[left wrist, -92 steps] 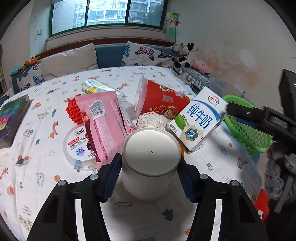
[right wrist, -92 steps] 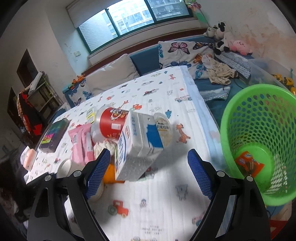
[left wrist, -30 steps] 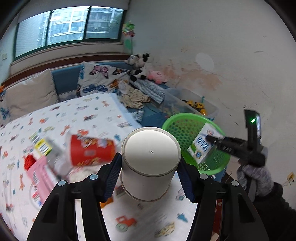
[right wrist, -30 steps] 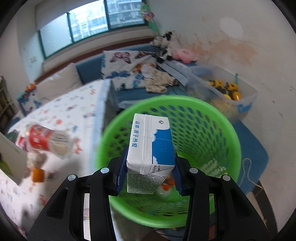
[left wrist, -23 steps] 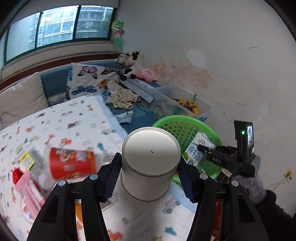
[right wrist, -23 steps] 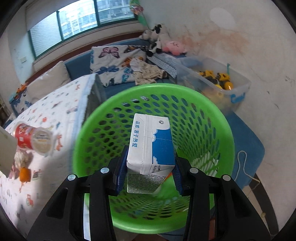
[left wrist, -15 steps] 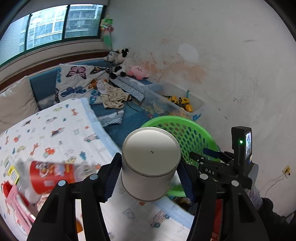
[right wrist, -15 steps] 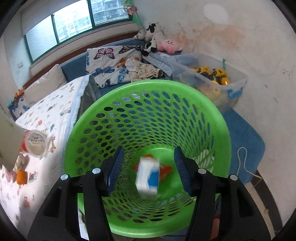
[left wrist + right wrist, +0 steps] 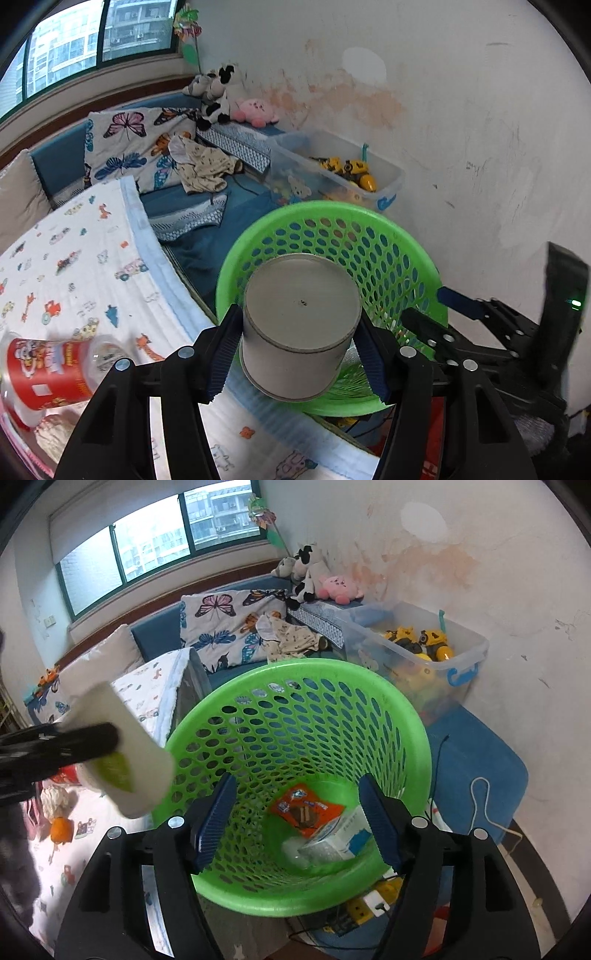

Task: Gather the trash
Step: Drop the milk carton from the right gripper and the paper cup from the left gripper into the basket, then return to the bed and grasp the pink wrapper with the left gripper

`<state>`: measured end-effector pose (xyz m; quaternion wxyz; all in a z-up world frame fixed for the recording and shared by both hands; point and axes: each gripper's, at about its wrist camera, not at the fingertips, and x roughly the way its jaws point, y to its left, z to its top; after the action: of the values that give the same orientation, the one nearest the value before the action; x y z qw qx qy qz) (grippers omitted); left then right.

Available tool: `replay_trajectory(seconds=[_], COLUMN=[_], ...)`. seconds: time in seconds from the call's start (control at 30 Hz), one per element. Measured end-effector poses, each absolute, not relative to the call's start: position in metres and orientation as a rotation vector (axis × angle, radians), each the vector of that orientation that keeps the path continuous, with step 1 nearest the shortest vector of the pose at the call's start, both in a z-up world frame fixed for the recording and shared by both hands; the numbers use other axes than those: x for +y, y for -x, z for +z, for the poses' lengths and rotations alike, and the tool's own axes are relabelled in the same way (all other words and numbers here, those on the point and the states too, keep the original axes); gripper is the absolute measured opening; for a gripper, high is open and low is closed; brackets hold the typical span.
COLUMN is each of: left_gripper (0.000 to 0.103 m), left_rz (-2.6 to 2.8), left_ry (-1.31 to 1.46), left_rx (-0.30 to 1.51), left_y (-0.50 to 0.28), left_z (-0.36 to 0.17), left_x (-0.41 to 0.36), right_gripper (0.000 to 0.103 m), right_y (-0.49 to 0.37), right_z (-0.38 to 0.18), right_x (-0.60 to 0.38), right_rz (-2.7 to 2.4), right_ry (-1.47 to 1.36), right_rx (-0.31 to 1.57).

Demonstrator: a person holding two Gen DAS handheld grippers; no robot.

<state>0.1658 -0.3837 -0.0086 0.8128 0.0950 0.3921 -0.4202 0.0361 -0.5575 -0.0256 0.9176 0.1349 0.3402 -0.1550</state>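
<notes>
My left gripper (image 9: 299, 350) is shut on a white paper cup (image 9: 301, 325) and holds it at the near rim of the green basket (image 9: 369, 229). The cup also shows in the right wrist view (image 9: 122, 746), at the basket's left rim. My right gripper (image 9: 297, 819) is open and empty above the basket (image 9: 369, 686). The milk carton (image 9: 336, 840) lies on the basket's bottom beside an orange wrapper (image 9: 306, 808). The right gripper shows at the right of the left wrist view (image 9: 461, 317).
The bed with a printed sheet (image 9: 74, 266) holds a red cup (image 9: 44, 373), a crumpled tissue (image 9: 53, 797) and an orange item (image 9: 61, 829). A clear toy box (image 9: 424, 653) stands behind the basket by the wall. A power strip (image 9: 373, 901) lies on the floor.
My right gripper opened and the milk carton dropped to the bottom of the basket. My left gripper carried the white cup from the bed to the basket's rim.
</notes>
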Motion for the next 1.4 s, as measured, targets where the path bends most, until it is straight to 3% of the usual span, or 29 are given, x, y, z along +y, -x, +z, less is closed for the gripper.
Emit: replay_trajectory(seconds=[0.27,0.4,0.67,1.4], left_gripper=[0.059,0.07,0.07,0.07], left_rz=[-0.904,-0.91,-0.914,-0.581], left_ry=[-0.205,-0.2,-0.161,-0.027], left_rx=[0.882,0.881,0.869,0.787], left_y=[-0.168,-0.167,-0.163,-0.151], left_z=[-0.024,-0.027,-0.022,-0.011], left_x=[-0.397,-0.398,-0.38,-0.185], right_gripper=[0.072,0.072,0.072,0.076], right_y=[-0.023,-0.018,-0.01,-0.023], right_z=[-0.024,-0.023,-0.02,-0.011], right_x=[-0.558,-0.56,-0.557,-0.466], right_rz=[-0.32,-0.327,-0.327,-0.162], right_ry=[-0.308,-0.319,-0.344,-0.29], right_rx=[0.685,0.68,0.667,0.666])
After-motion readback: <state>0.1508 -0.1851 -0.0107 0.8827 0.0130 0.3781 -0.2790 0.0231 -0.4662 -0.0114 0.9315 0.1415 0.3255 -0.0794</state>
